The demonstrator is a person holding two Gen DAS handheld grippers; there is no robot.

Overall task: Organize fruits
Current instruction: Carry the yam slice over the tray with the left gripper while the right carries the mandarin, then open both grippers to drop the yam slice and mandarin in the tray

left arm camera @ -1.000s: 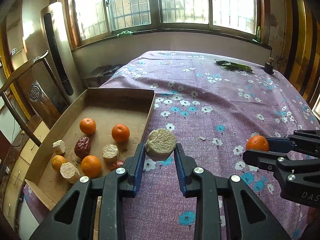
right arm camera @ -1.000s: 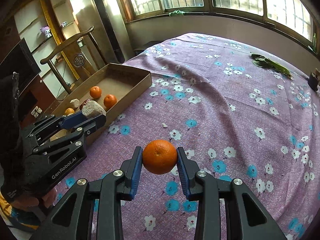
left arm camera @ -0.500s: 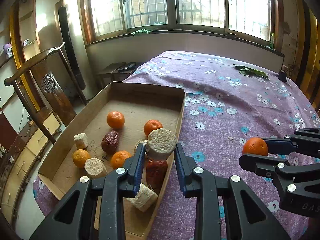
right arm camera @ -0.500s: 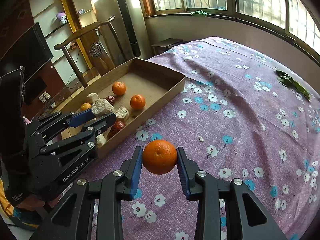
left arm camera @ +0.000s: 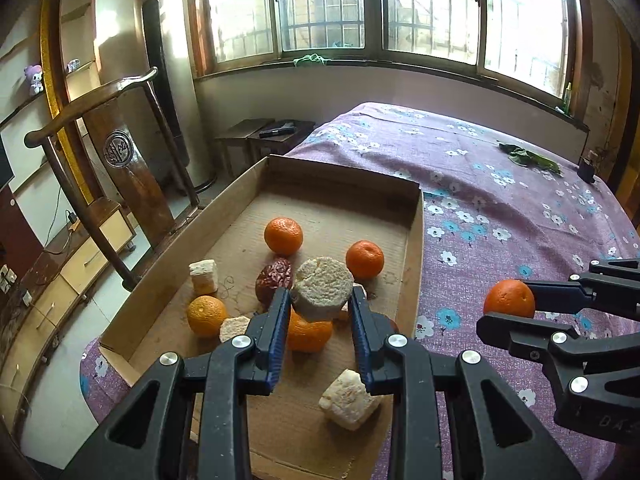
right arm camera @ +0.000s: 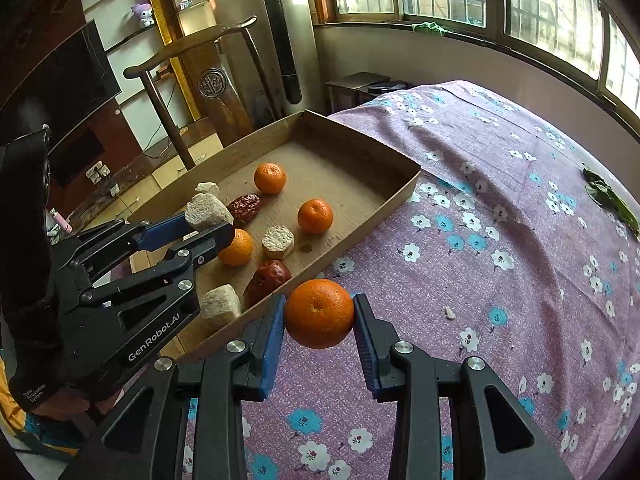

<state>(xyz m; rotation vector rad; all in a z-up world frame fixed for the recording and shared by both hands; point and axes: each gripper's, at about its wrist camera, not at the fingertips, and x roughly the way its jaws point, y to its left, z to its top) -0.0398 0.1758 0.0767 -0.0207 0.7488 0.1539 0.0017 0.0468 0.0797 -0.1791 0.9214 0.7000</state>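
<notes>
L gripper (left arm camera: 320,300) is clamped on a pale, rough round chunk (left arm camera: 322,293), pads pressing both its sides; the chunk hangs above the cardboard tray (left arm camera: 414,240), over the fruit lying in it. R gripper (right arm camera: 319,320) is clamped on an orange (right arm camera: 319,313), held over the purple flowered cloth (right arm camera: 500,260) just beside the tray's near long wall, not inside it.

Under and around the L gripper, in the left wrist view: a mandarin (left arm camera: 310,334) directly below the held chunk, partly hidden; another mandarin (left arm camera: 207,316) to its left w/ a pale piece (left arm camera: 234,327) touching it; a dark red date (left arm camera: 274,282) just behind the left pad; a squarish pale block (left arm camera: 204,277) further left. Two more mandarins sit toward the tray's far end (left arm camera: 283,236) and (left arm camera: 365,259), apart from each other. A pale cube (left arm camera: 350,398) lies at the near end, by the right finger.

In the right wrist view, a 2nd date (right arm camera: 268,280) lies against the tray's near wall, close to the held orange.

Beyond: wooden chair (left arm camera: 100,152) left of the tray, green leaves (left arm camera: 528,158) on the far side of the cloth, barred windows (left arm camera: 400,4) behind.
</notes>
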